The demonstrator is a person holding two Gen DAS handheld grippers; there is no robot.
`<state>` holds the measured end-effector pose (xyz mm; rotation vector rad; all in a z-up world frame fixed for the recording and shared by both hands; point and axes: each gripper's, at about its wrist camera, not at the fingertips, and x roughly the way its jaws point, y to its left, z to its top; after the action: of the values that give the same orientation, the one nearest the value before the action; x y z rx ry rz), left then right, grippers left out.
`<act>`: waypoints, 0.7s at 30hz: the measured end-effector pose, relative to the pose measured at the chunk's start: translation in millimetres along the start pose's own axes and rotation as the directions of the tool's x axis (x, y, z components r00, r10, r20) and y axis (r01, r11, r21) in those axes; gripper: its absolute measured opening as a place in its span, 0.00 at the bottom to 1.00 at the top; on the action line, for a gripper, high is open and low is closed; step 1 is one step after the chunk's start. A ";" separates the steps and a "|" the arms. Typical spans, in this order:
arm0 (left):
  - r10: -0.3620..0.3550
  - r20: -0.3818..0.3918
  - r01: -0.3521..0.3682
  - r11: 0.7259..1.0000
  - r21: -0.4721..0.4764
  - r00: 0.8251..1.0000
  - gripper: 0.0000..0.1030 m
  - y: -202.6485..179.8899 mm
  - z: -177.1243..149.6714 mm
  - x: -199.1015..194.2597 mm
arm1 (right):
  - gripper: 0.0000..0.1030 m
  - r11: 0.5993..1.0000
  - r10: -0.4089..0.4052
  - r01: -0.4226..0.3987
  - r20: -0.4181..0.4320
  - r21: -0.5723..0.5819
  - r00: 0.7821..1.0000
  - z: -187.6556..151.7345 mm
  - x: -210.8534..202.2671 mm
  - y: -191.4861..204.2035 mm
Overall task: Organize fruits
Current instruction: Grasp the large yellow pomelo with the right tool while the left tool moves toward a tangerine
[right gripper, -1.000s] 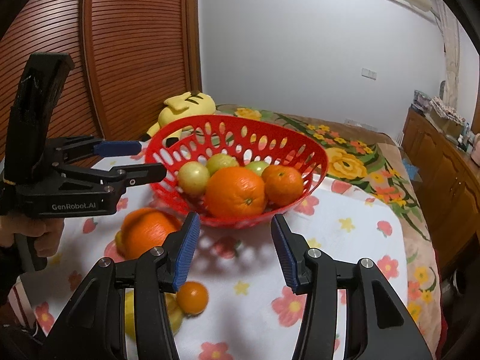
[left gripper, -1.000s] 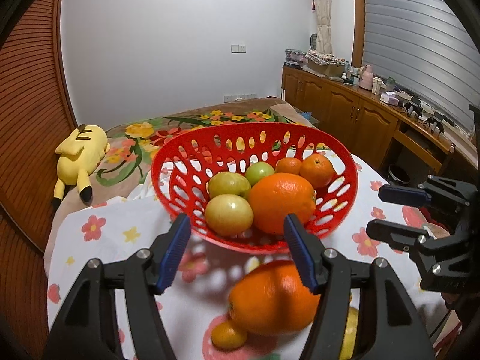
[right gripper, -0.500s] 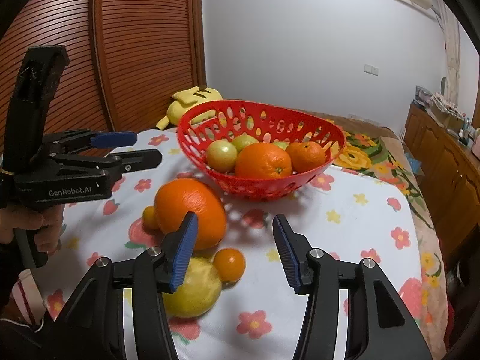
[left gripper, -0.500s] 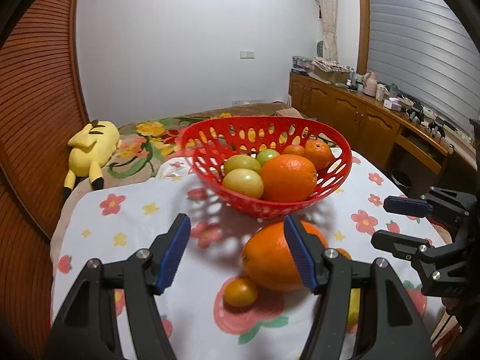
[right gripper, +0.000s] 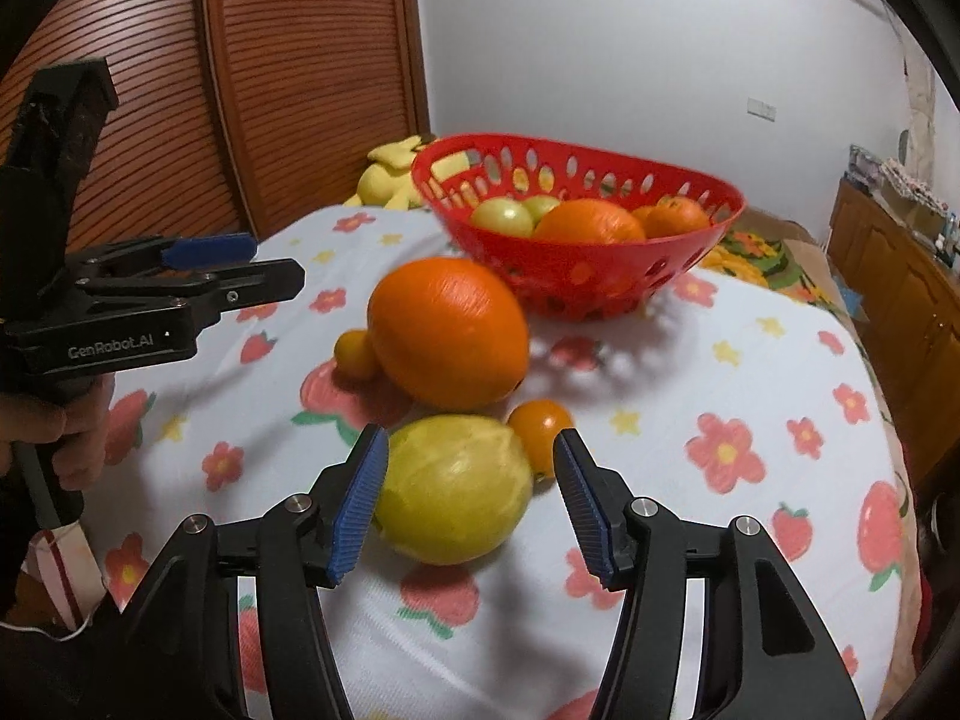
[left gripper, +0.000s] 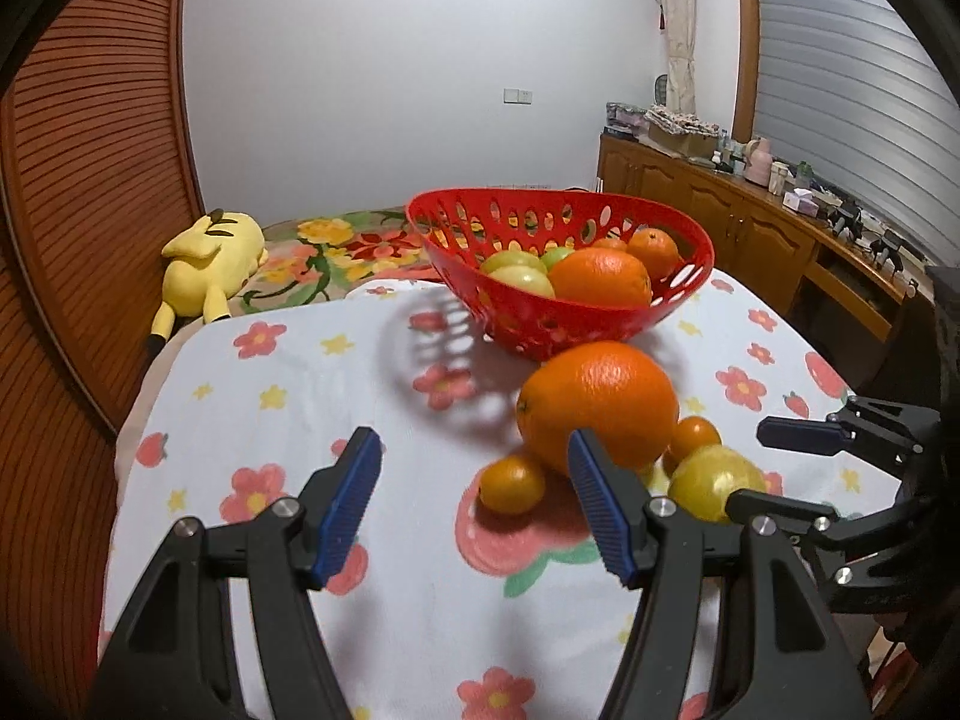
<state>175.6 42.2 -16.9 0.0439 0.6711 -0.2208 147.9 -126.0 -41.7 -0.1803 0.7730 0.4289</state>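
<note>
- Left wrist view: the left gripper (left gripper: 474, 501) fills the lower frame, its blue-padded fingers (left gripper: 348, 507) standing apart over the flowered cloth of the worktop (left gripper: 288, 396), with nothing clamped between them.
- Right of centre a big orange (left gripper: 597, 405) lies loose on the cloth; a small orange fruit (left gripper: 511, 483) rests just beside it at lower left, and the right-hand finger pad overlaps the big orange's lower edge in the picture.
- A second small orange fruit (left gripper: 695, 437) and a yellow-green fruit (left gripper: 714, 480) lie just right of the big orange.
- Above centre the red basket (left gripper: 456, 252) stands on the cloth holding an orange, smaller oranges and green-yellow fruits.
- The right gripper (left gripper: 780, 468) reaches in from the right edge, one finger above and one below the yellow-green fruit as seen here.
- A yellow plush toy (left gripper: 207, 261) lies on the bed at centre left.
- Right wrist view: the right gripper (right gripper: 471, 501) sits at the bottom centre, its fingers opening, apart; the yellow-green fruit (right gripper: 456, 489) lies between them, close against the left pad (right gripper: 359, 501) and clear of the right one.
- The second small orange fruit (right gripper: 540, 429) touches the yellow-green fruit at upper right; the big orange (right gripper: 447, 333) is above, with the first small orange fruit (right gripper: 355, 353) at its left.
- The red basket (right gripper: 600, 276) stands in the upper centre.
- The left gripper (right gripper: 240, 264), held in a hand (right gripper: 66, 426), enters from the left edge, fingers apart.
</note>
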 end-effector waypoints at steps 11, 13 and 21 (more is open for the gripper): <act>0.001 -0.013 -0.001 1.000 -0.016 1.000 0.63 0.8 -12.4 6.4 | 0.67 0.999 0.051 -0.050 -0.034 0.021 0.998 -6.6 15.9 4.1; 0.000 -0.017 -0.001 1.000 -0.021 1.000 0.63 2.7 -14.0 7.6 | 0.70 0.998 0.055 -0.054 -0.043 0.022 0.998 -8.2 19.7 6.0; 0.002 -0.020 -0.002 0.999 -0.033 1.000 0.63 8.2 -17.0 10.4 | 0.70 0.999 0.050 -0.050 -0.083 -0.001 0.995 -11.4 35.2 17.9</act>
<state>174.9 50.1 -36.9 0.0154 0.6946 -0.2077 155.1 -102.6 -74.7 -0.1830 0.8598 0.4727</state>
